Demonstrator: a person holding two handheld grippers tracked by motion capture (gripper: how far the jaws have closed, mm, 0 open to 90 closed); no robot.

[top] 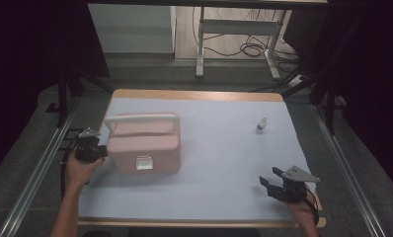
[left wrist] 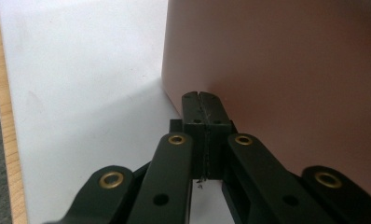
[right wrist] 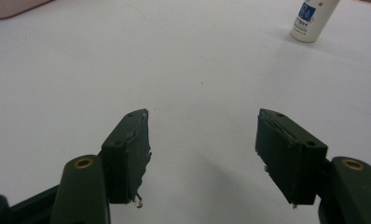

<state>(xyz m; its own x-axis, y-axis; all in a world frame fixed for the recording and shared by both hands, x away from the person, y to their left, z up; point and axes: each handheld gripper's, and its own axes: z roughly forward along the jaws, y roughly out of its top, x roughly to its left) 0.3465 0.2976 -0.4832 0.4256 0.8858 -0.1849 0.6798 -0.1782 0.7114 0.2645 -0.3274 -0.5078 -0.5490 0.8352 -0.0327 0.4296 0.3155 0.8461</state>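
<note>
A pink box (top: 144,146) with a white carry handle and a white front latch stands on the left half of the white table sheet (top: 219,163). My left gripper (top: 103,151) is at the box's left wall, shut with nothing between its jaws; its tips (left wrist: 202,105) press against or almost touch the pink wall (left wrist: 286,70). My right gripper (top: 264,183) hovers low near the front right corner, open and empty (right wrist: 202,135). A small white bottle (top: 261,124) with a blue label stands upright at the far right, ahead of the right gripper (right wrist: 312,18).
The wooden table edge (top: 194,223) runs along the front and the back of the sheet. Metal rails flank the table on both sides. A white desk frame and cables stand on the floor beyond the table.
</note>
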